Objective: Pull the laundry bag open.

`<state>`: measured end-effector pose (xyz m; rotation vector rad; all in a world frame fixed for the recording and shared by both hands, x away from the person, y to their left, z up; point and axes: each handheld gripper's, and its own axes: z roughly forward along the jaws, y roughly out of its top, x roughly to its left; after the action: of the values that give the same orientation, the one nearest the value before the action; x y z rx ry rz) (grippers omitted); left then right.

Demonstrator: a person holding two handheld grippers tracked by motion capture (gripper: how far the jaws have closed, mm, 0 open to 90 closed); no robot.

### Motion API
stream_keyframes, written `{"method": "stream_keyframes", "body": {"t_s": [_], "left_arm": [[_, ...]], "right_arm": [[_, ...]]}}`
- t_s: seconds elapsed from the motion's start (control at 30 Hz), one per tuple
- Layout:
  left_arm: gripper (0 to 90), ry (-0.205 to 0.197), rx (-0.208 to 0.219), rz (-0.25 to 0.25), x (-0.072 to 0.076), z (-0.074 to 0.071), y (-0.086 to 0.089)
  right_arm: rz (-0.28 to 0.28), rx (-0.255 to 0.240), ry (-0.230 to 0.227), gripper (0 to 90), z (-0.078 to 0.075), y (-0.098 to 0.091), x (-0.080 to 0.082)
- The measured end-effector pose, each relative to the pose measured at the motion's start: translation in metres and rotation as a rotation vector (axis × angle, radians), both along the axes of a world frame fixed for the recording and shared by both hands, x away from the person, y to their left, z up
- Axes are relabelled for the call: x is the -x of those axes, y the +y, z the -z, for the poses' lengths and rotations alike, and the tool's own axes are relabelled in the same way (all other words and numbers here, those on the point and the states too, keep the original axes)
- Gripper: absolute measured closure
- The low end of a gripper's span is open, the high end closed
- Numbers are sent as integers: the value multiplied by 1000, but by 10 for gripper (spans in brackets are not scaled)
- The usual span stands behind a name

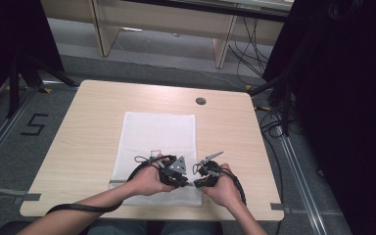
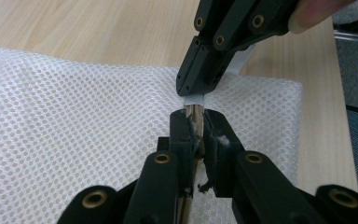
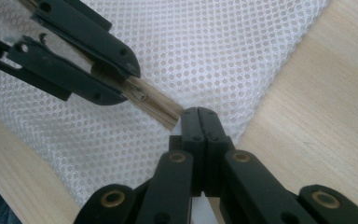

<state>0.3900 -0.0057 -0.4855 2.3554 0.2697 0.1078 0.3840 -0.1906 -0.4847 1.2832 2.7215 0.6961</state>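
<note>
A white mesh bag [image 1: 159,132] lies flat on the wooden table [image 1: 88,127], with a beige zipper [image 3: 156,109] along its near edge. My left gripper [image 1: 187,184] is shut on the zipper strip [image 2: 196,114]; in the right gripper view its jaws clamp the strip just behind the small metal pull [image 3: 140,94]. My right gripper [image 1: 195,183] faces it from the right and is shut on a white tab [image 2: 195,99] at the zipper's end, near the bag's corner. The two sets of jaw tips nearly touch. A hand holds each gripper at the near edge of the table.
A round cable hole [image 1: 200,101] sits in the table's far side. The near table edge lies just behind the hands. Black stands and cables [image 1: 274,98] crowd the floor at the right, and a taped "5" [image 1: 33,125] marks the floor at the left.
</note>
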Motion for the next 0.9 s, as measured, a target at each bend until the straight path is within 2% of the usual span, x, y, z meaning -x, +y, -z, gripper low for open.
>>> {"method": "stream_keyframes", "body": {"t_s": [0.03, 0.3, 0.4, 0.47, 0.5, 0.53, 0.6, 0.8, 0.83, 0.9], "left_arm": [[821, 10, 3, -7, 0, 0, 1], [821, -3, -5, -2, 1, -2, 3], [821, 5, 1, -5, 1, -3, 5], [821, 1, 9, -9, 1, -2, 6], [821, -1, -1, -2, 1, -2, 6], [821, 2, 10, -8, 2, -2, 6], [821, -12, 4, 3, 2, -3, 7], [821, 0, 9, -12, 2, -4, 11], [821, -13, 3, -4, 2, -5, 12], [821, 1, 12, -13, 3, -5, 12]], "right_arm": [[-3, -2, -2, 900, 0, 0, 0], [-2, -3, -2, 900, 0, 0, 0], [1, -4, -1, 900, 0, -1, 0], [25, 4, 18, 900, -1, 0, 1], [28, 5, 21, 900, -1, 0, 1], [1, -5, 0, 900, 0, -1, 0], [2, -3, -2, 900, 0, -1, 0], [2, -3, -2, 900, 0, 0, 0], [8, -1, 4, 900, 0, 0, 0], [20, 3, 14, 900, 0, 0, 1]]}}
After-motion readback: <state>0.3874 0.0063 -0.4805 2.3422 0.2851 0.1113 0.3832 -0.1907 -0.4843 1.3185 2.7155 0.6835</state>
